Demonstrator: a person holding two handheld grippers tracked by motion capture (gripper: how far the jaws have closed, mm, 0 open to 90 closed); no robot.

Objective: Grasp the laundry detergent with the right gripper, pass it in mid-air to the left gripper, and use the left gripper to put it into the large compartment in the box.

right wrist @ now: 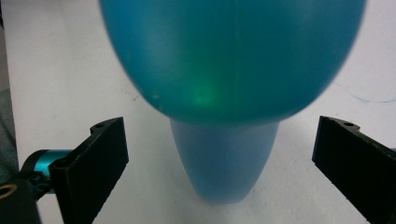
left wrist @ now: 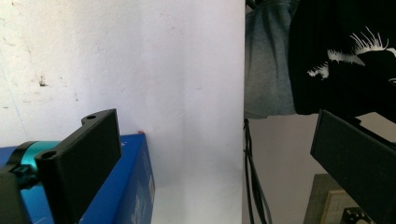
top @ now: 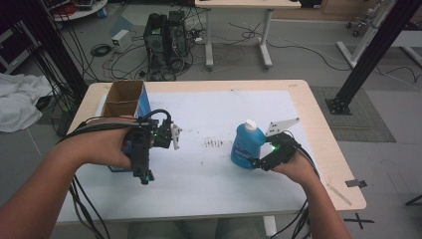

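A blue bottle (top: 246, 145) with a white cap stands right of the table's middle on the white sheet (top: 214, 174). My right gripper (top: 256, 162) sits low at the bottle's near right side. In the right gripper view the bottle (right wrist: 229, 56) looms close above and between the jaws. That gripper (right wrist: 219, 154) is open, with both jaws clear of the bottle. My left gripper (top: 146, 175) is held over the near end of an open blue box (top: 144, 107), pointing back toward the person. Nothing sits between the jaws of this open gripper (left wrist: 215, 140).
The blue box's corner (left wrist: 126, 186) lies just under the left jaw. Beyond it are the table's near edge, the person's dark shirt (left wrist: 336, 51) and hanging cables (left wrist: 252, 177). The sheet bears ink marks (top: 214, 143). Computers and cables are on the floor behind the table.
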